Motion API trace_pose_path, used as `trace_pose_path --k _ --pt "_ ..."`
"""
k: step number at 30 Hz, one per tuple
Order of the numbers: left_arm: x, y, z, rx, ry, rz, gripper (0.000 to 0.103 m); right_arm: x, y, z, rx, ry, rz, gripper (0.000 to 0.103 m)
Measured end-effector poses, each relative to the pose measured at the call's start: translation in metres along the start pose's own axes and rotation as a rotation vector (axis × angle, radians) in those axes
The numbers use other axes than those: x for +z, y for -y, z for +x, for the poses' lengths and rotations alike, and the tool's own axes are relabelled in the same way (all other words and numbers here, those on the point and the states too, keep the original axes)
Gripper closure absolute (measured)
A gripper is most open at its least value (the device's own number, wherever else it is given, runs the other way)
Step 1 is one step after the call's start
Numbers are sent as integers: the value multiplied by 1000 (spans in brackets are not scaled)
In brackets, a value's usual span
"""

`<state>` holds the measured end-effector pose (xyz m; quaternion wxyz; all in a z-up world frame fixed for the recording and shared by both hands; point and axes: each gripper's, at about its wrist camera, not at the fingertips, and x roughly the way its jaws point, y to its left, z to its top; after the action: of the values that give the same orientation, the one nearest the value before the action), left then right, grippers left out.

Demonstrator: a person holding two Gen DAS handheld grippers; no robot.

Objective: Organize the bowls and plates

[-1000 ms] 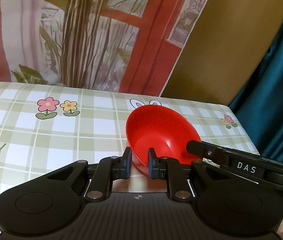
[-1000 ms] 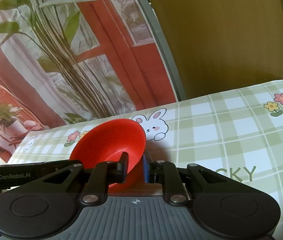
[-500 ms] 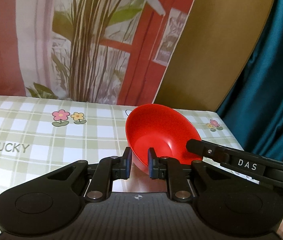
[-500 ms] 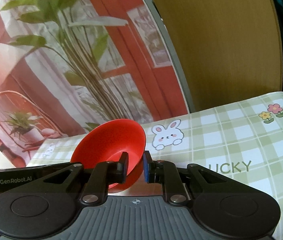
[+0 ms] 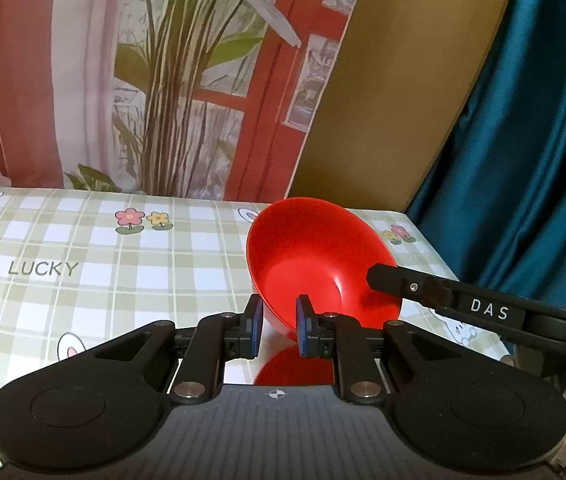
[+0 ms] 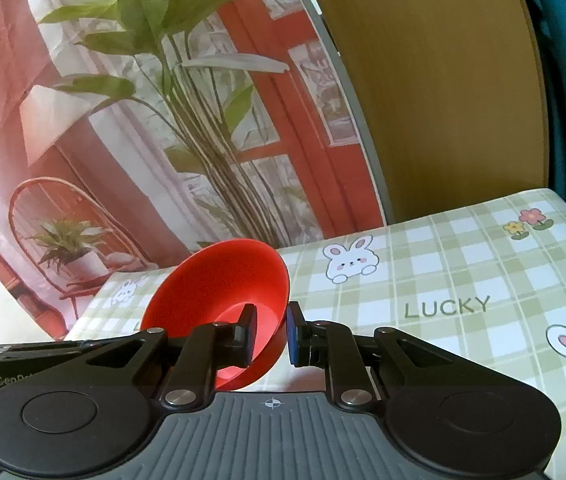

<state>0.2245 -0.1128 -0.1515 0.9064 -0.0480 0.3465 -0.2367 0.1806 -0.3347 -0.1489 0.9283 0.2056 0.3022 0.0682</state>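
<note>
Two grippers pinch one red bowl [image 5: 315,256] by opposite rims: our left gripper [image 5: 279,326] narrowly clamped at six o'clock, our right gripper [image 6: 269,334] likewise. The bowl hangs tilted above the checked tablecloth [image 5: 123,280], whose far edge lies at twelve.

free: checked tablecloth [image 5: 83,280] bare left of red bowl [image 5: 315,256], room to pass | blocked: printed backdrop [image 5: 163,80] and wooden board [image 5: 395,100] along far edge | right: teal curtain [image 5: 523,160] just beside table
</note>
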Motion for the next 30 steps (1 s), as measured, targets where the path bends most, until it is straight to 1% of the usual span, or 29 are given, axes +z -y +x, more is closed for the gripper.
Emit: trace_pose_path --k 6,15,22,30 --pt "-11 3 -14 -13 -4 -3 85 -12 -5 -14 -7 -7 -4 87" --pt "-27 8 -22 -30 -24 -8 84 -30 -5 -29 -18 -20 -11 87" --pt "-39 9 -20 -30 -58 -1 84 -44 1 -29 -27 -37 3 87" --pt "-50 9 -14 -14 -99 4 84 -57 8 -22 -35 -85 22 87"
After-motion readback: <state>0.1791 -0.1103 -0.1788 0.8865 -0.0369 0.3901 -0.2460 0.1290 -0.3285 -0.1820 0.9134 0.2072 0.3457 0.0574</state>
